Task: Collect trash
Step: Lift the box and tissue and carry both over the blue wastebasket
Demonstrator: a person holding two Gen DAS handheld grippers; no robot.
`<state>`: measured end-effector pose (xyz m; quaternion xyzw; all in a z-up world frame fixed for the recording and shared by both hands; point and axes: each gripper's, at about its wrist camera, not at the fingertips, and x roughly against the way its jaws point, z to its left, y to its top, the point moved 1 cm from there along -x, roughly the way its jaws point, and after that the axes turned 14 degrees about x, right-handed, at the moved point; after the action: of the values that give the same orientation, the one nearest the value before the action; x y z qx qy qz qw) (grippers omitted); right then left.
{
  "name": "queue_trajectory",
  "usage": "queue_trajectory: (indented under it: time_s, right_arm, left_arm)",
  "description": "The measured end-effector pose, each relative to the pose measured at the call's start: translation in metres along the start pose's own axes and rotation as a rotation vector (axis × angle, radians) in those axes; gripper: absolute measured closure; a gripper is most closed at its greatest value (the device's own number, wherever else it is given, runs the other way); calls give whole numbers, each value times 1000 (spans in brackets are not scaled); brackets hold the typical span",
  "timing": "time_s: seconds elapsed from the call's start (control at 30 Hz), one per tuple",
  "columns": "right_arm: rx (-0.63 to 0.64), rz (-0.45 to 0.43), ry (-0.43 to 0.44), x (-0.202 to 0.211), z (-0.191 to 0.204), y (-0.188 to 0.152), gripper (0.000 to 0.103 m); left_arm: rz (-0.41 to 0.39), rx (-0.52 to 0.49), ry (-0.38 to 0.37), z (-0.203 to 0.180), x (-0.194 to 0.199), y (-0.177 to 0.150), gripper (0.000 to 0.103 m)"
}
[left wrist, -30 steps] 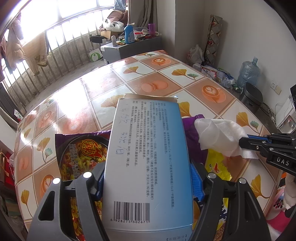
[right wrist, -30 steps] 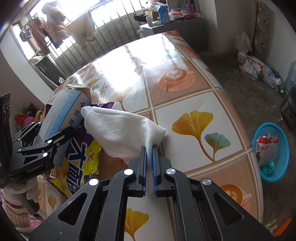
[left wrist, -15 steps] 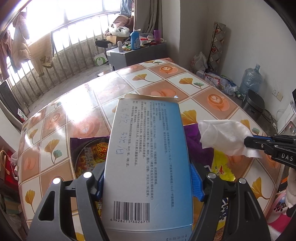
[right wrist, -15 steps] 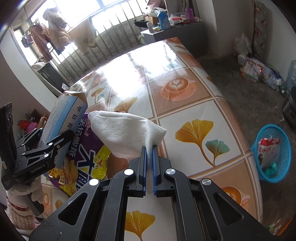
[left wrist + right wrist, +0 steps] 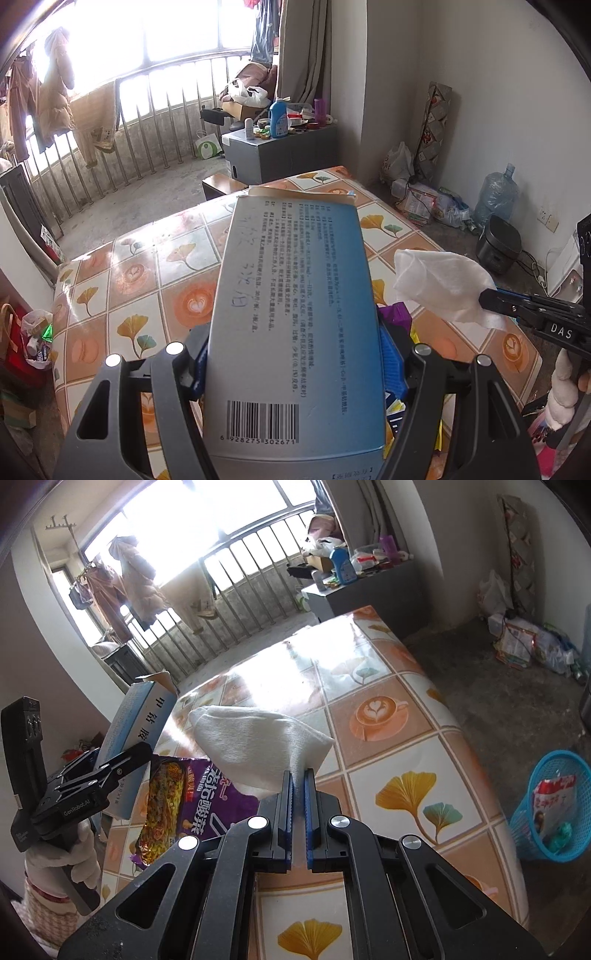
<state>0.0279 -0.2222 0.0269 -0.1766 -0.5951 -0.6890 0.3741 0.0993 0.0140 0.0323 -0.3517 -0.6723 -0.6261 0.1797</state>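
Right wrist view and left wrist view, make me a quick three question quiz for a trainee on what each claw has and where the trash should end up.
1. True or false: the right claw is shut on the white tissue.
2. What does the left claw grip? A) purple noodle packet B) blue and white box C) water bottle
3. Fill in: the blue basket stands on the ____ beside the table.

Key:
1. True.
2. B, the blue and white box; the purple noodle packet lies on the table.
3. Floor.
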Motion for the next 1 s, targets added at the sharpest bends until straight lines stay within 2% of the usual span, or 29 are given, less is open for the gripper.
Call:
queue_trajectory:
  time_s: [0.23, 0.4, 0.7, 1.0]
  right_arm:
    - [-13, -93, 44, 15, -10, 8, 99]
    - [-50, -126, 69, 21, -25, 4, 99]
    - [-93, -142, 110, 23, -39, -5, 99]
    - [-132, -158, 128, 29, -54, -9, 99]
  left_arm:
    - [-32, 11, 8, -17, 12, 17, 35]
    - [-43, 8, 10, -34, 13, 25, 35]
    - [-26, -13, 2, -64, 3, 28, 35]
    - [-11, -32, 2, -78, -5, 26, 35]
